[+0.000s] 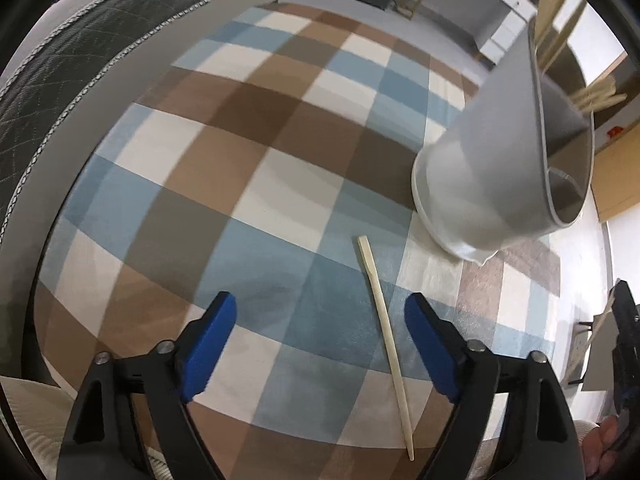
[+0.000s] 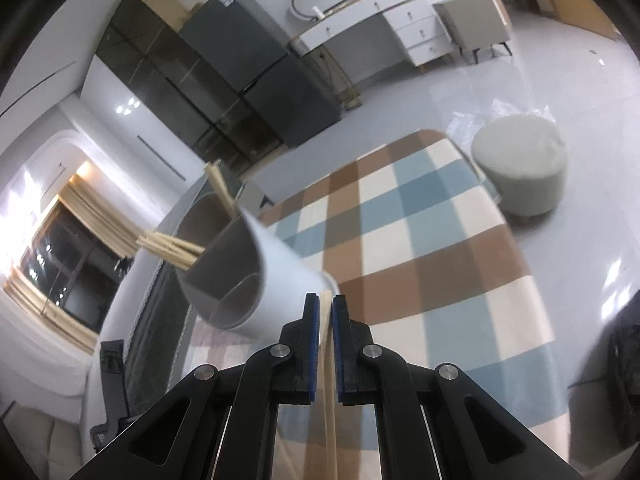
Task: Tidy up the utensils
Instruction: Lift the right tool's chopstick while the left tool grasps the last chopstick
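Observation:
A pale wooden chopstick [image 1: 386,336] lies on the checked tablecloth [image 1: 248,152]. My left gripper [image 1: 320,316] is open, its blue pads on either side of the chopstick, just above the cloth. A white divided utensil holder [image 1: 492,168] stands to the right with several chopsticks [image 1: 596,98] in its far compartment. My right gripper [image 2: 325,304] is shut on another chopstick [image 2: 330,392], close to the holder [image 2: 256,272], which holds several chopsticks [image 2: 172,248]. The right gripper also shows at the left wrist view's right edge [image 1: 624,320].
A dark quilted mattress edge [image 1: 80,60] runs along the table's left side. A round pale stool [image 2: 524,164] stands on the floor beyond the table. Dark cabinets [image 2: 224,80] and a white desk [image 2: 380,28] are at the back of the room.

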Available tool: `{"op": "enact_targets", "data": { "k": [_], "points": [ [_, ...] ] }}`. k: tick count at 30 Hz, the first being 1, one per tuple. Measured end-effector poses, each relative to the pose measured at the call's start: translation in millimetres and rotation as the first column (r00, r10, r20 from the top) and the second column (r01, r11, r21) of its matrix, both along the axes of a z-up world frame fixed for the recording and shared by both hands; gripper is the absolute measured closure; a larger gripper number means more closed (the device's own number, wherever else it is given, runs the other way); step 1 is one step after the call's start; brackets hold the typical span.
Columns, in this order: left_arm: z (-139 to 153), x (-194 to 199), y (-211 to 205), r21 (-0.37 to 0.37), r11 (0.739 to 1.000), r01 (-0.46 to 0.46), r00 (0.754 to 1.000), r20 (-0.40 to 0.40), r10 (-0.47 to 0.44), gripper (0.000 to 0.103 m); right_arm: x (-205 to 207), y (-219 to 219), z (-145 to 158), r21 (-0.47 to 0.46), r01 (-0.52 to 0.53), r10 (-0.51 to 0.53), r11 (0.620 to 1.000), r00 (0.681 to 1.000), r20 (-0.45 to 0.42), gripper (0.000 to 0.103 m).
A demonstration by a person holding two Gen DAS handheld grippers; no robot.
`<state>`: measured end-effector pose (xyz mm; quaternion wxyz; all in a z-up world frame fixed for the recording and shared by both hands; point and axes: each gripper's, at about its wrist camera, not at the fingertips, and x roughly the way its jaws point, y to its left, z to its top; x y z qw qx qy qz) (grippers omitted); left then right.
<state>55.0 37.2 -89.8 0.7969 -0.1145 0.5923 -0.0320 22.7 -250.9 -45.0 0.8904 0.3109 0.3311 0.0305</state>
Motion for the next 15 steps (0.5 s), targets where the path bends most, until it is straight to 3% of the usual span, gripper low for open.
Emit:
{"op": "enact_targets", "data": {
  "k": [7, 13, 15],
  "points": [
    [-4.0, 5.5, -13.2, 0.025, 1.0, 0.007, 1.0, -0.005, -0.007, 0.029, -8.1, -12.9, 7.1, -0.006, 0.013, -0.013, 1.0, 0.998, 0.054, 0.097],
    [-12.9, 14.7, -31.9, 0.065, 0.997, 0.046, 0.999, -0.027, -0.045, 0.047, -11.3, -18.5, 11.4, 0.017, 0.013, -0.014, 1.0, 0.996, 0.086, 0.097],
    [-17.4, 17.5, -37.2, 0.095, 0.994, 0.057, 0.998, -0.045, -0.053, 0.057, -12.6, -19.9, 12.9, 0.024, 0.011, -0.014, 1.0, 0.995, 0.095, 0.097]
  ]
}}
